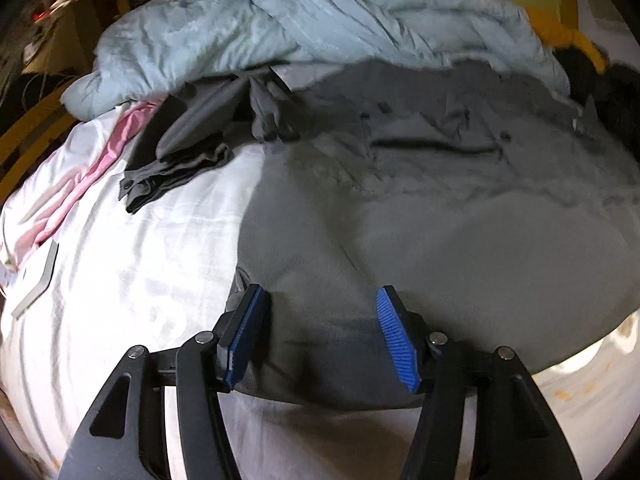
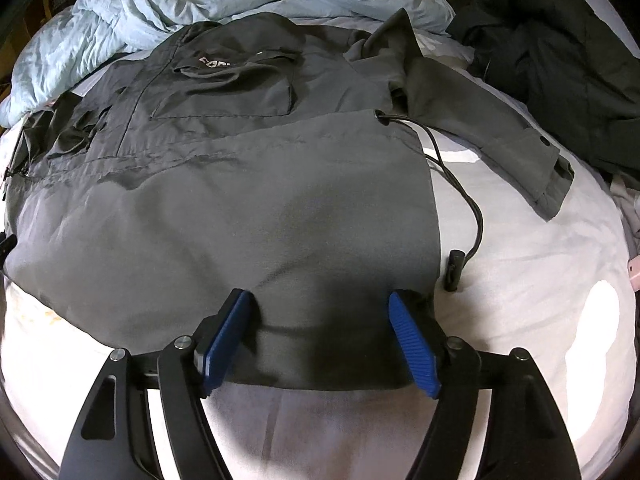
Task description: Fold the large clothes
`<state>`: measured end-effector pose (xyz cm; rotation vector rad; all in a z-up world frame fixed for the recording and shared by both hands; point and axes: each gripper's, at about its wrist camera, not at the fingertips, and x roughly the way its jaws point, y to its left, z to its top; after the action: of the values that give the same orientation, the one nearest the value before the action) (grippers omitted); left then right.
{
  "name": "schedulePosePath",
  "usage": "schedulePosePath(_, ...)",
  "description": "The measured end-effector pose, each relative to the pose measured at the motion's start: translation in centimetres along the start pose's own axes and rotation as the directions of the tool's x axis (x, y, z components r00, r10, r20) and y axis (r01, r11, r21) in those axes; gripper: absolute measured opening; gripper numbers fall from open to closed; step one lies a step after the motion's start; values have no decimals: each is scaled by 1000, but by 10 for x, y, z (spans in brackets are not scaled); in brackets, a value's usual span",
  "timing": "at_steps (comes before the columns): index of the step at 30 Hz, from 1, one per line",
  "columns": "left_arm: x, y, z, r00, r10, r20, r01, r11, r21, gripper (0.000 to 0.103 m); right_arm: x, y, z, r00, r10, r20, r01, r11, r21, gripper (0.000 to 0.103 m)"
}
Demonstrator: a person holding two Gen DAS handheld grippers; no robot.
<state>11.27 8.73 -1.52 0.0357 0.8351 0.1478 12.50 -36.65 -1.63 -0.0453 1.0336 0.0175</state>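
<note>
Both views are dim at the far end and harshly bright on the white bedsheet (image 1: 132,272), which glares near my fingers (image 1: 246,328) — detail there is washed out. My fingers throw dark shadows onto the grey jacket (image 2: 224,208). The fisheye bends the edges, corners go black, and the left view is slightly blurred.

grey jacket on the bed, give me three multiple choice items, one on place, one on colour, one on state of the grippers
1. Where does the drawcord toggle lie?
A. on the white sheet right of the hem
B. on the chest pocket
C. on the blue duvet

2. What colour is the duvet behind the grey jacket?
A. red
B. light blue
C. green

3. How do the left gripper and right gripper stand?
A. both open over the hem
B. both shut on a sleeve
C. one open, one shut

Answers: 1 A, the toggle rests on bare sheet; 2 B, pale blue folds; 3 A, pads stand wide apart.
</note>
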Motion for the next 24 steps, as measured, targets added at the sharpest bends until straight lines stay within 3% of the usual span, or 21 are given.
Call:
schedulePosePath(3,-23,-5,8,993,-18,119,17,1000,5,56,-16,1,1,997,-10,81,9,1000,11,74)
schedulePosePath(6,-55,-35,13,968,-15,251,-19,991,131,63,-41,12,4,977,-11,211,17,999,-27,74)
schedulePosePath(8,-64,-56,11,959,-77,274,20,978,205,69,-51,19,6,966,13,259,2,998,-56,76)
schedulePosePath(10,-57,-69,10,966,-144,216,92,968,231,70,-51,28,8,964,37,263,-18,997,-77,86)
schedulePosePath(12,-41,-74,8,977,-145,156,108,968,226,70,-39,35,10,973,24,230,-5,997,-83,87)
schedulePosePath(16,-7,-62,2,993,-102,54,92,982,164,71,8,37,10,999,31,35,-28,997,-70,87)
schedulePosePath(19,4,-48,5,988,-155,2,155,984,90,74,12,35,6,998,39,52,-36,998,-53,90)
schedulePosePath(24,2,-45,4,986,-166,-20,168,981,103,74,13,37,4,997,48,53,-45,997,-63,93)
